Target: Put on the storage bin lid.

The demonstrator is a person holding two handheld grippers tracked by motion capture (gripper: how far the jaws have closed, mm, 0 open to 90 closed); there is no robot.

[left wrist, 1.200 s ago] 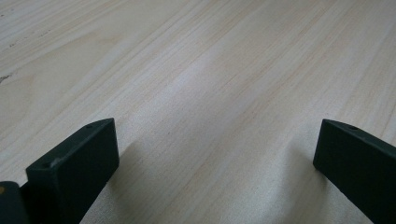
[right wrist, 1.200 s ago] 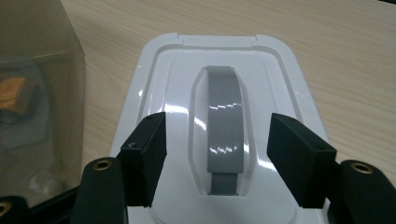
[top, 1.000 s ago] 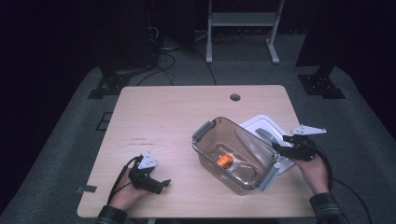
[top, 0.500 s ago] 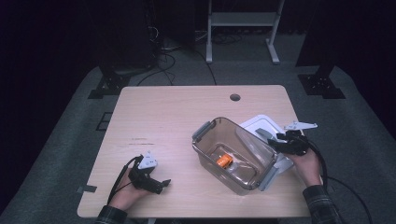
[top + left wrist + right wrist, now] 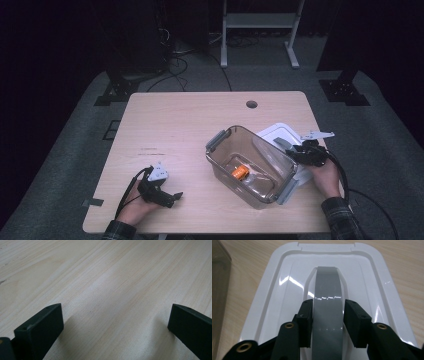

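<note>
- The table [image 5: 190,130] gives little spare room at centre right of the high view, so a snatched lift could knock the clear bin [image 5: 250,165] just beside.
- The white lid [image 5: 287,290] lies flat there, centre of the right gripper view.
- Its grey handle [image 5: 328,290] sits between the right gripper [image 5: 328,322] jaws, which have just been closing (contact looks made on both sides); a shallow hold could slip.
- The left gripper [image 5: 112,322], lower left in the high view, rests wide apart, empty.
</note>
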